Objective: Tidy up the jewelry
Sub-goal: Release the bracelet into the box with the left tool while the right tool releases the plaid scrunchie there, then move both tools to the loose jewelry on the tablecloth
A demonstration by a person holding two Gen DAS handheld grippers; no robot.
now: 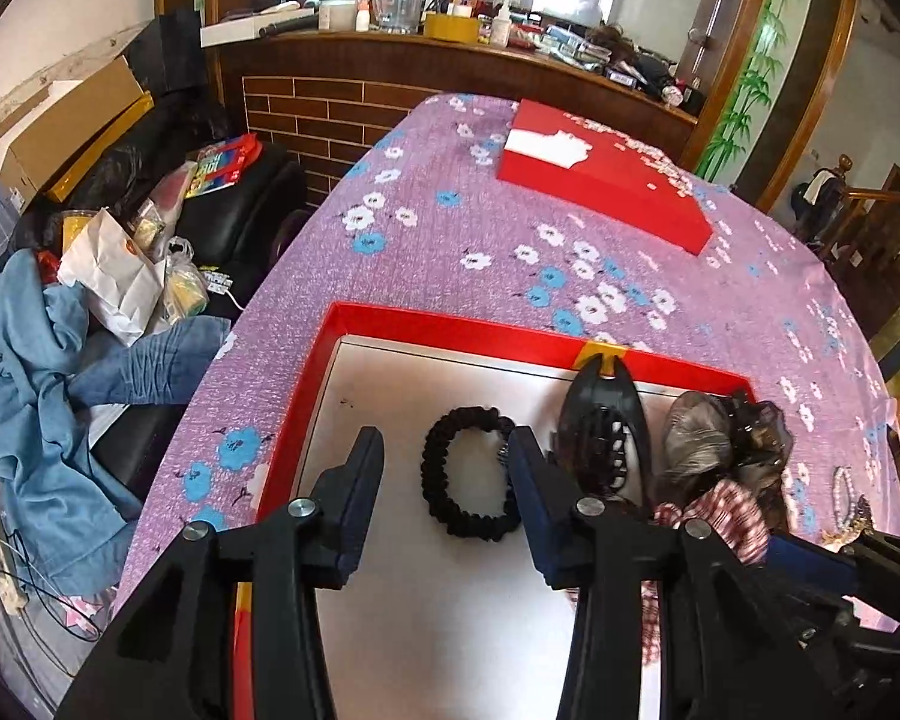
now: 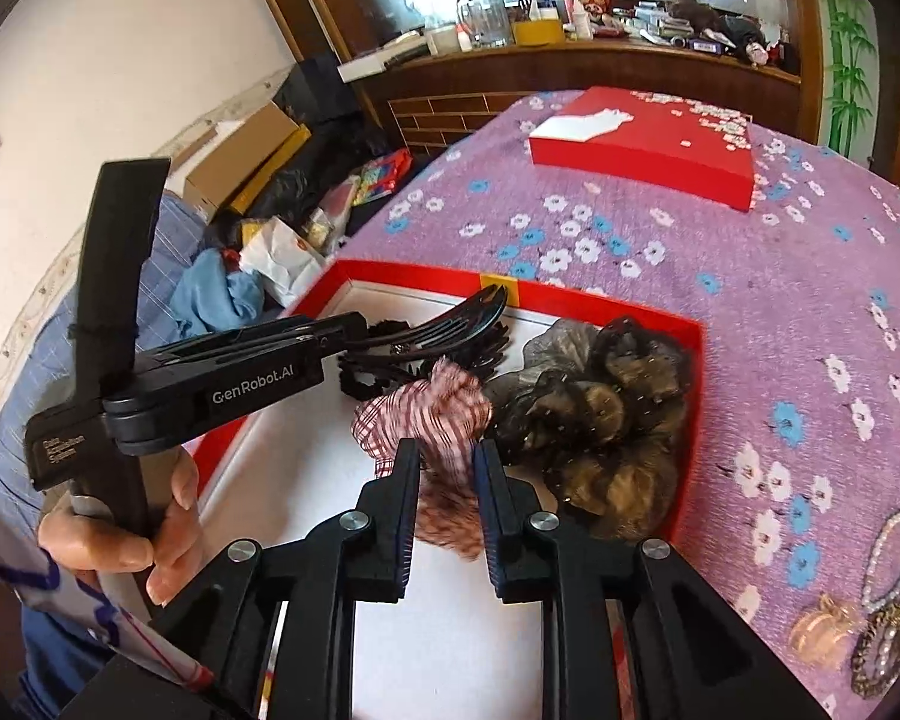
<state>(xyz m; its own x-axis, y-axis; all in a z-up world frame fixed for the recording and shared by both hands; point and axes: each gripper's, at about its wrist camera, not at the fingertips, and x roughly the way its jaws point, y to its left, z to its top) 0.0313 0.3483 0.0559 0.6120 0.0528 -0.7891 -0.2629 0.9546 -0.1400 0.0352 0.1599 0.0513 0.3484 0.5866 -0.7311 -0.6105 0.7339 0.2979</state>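
Left gripper (image 1: 444, 468) spread wide, empty, low over the white floor of the red box (image 1: 426, 321), straddling the black scrunchie (image 1: 468, 471) without touching it. Right gripper (image 2: 447, 480) pinching the plaid scrunchie (image 2: 432, 414), which bulges out beyond the fingers above the box floor. Already in the box: black claw clip (image 1: 606, 432) against the far wall by the gold tab, and a brown gauze scrunchie (image 2: 606, 414) heaped in the right corner. Beaded bracelets (image 2: 888, 558) and a small amber piece (image 2: 822, 630) not yet packed, lying outside on the purple floral cloth (image 2: 750, 300) to the right. Red lid (image 2: 648, 144) well apart at the far end.

Likely trouble from here:
- Soft plaid fabric held only by a fold, so apt to slip or spring out on release and land on the gauze heap rather than on bare floor.
- Two grippers crowded in one box; easy to knock the clip or drag the black scrunchie.
- Right corner already full; risk of pile-up and tangling.
- Bracelets thin and flat on cloth, so prone to snagging the fabric or escaping a pinch.
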